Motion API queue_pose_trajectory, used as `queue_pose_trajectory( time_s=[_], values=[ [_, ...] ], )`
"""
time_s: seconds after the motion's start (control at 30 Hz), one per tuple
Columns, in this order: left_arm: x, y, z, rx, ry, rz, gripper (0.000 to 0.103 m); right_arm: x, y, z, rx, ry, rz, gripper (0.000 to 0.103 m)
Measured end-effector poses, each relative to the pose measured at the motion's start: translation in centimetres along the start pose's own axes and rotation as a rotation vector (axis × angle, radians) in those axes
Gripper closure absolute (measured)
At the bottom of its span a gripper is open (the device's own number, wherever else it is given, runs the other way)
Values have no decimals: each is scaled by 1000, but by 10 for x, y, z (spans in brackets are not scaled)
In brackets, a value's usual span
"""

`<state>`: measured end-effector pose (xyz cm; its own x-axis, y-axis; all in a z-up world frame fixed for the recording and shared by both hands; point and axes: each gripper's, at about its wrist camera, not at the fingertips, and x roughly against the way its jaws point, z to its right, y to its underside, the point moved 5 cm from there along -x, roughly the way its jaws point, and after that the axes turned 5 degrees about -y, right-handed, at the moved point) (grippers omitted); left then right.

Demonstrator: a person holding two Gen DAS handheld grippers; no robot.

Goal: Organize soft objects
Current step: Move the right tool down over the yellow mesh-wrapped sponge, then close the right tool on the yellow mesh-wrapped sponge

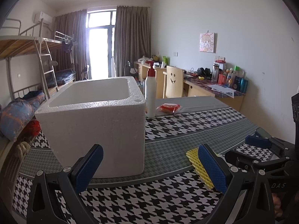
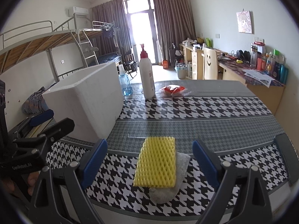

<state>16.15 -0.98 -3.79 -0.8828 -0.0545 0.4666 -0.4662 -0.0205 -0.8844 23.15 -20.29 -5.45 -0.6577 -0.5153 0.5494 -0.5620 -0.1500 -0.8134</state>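
A yellow foam net (image 2: 156, 162) lies on a grey foam sheet (image 2: 168, 190) on the houndstooth table, straight ahead of my open, empty right gripper (image 2: 149, 160). Its blue pads stand either side of the net without touching it. In the left wrist view the net (image 1: 194, 158) pokes out behind the right blue pad (image 1: 211, 168). My left gripper (image 1: 149, 166) is open and empty, facing the white styrofoam box (image 1: 93, 123). The box also shows in the right wrist view (image 2: 84, 100). A red soft packet (image 2: 173, 89) lies at the far side, also visible in the left wrist view (image 1: 169, 108).
A white pump bottle (image 2: 146, 74) with a red top stands beside the box, also in the left wrist view (image 1: 150, 93). A blue-tinted water bottle (image 2: 125, 84) stands behind the box. Bunk beds are on the left, desks and a chair on the right.
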Motion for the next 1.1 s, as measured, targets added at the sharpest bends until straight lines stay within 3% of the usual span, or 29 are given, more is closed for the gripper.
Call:
queue_pose_trajectory(
  time_s=[0.8, 1.1],
  values=[
    [-21, 19, 6, -7, 25, -85, 1, -29, 28, 2, -38, -4, -109, 9],
    [-30, 32, 9, -10, 32, -134, 1, -42, 36, 7, -49, -3, -164, 22]
  ],
)
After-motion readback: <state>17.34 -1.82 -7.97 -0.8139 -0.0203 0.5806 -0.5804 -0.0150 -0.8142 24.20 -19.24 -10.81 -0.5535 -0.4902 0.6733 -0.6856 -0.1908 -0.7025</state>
